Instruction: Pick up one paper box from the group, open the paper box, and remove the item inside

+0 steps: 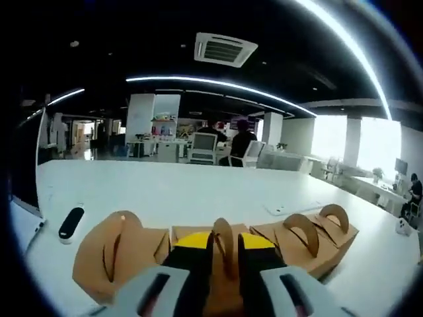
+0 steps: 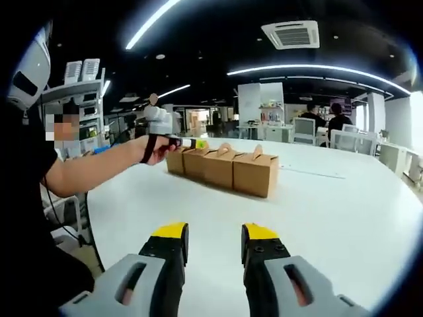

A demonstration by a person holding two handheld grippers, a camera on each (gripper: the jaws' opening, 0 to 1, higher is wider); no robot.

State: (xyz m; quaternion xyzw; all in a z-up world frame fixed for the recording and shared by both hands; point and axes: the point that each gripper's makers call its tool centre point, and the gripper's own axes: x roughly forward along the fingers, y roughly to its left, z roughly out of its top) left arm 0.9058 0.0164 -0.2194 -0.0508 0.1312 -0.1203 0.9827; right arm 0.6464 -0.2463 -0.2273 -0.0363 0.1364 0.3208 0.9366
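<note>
Several brown paper boxes with arched handles stand in a row on the white table [image 1: 198, 191]. In the left gripper view my left gripper [image 1: 225, 246] sits low over the middle paper box [image 1: 223, 290], its yellow-tipped jaws closed on that box's upright handle. One box [image 1: 115, 254] stands to its left, and others [image 1: 314, 238] stand to its right. The right gripper view shows the same row of boxes [image 2: 221, 166] farther off, with a hand holding the left gripper [image 2: 192, 142] over the row's left part. My right gripper [image 2: 215, 239] hovers open above bare table, well short of the boxes.
A small black-and-white oblong device [image 1: 71, 223] lies left of the boxes, and a flat white pad [image 1: 291, 209] lies behind them. The person's arm [image 2: 99, 168] reaches in from the left over the table edge. Desks, chairs and seated people are far behind.
</note>
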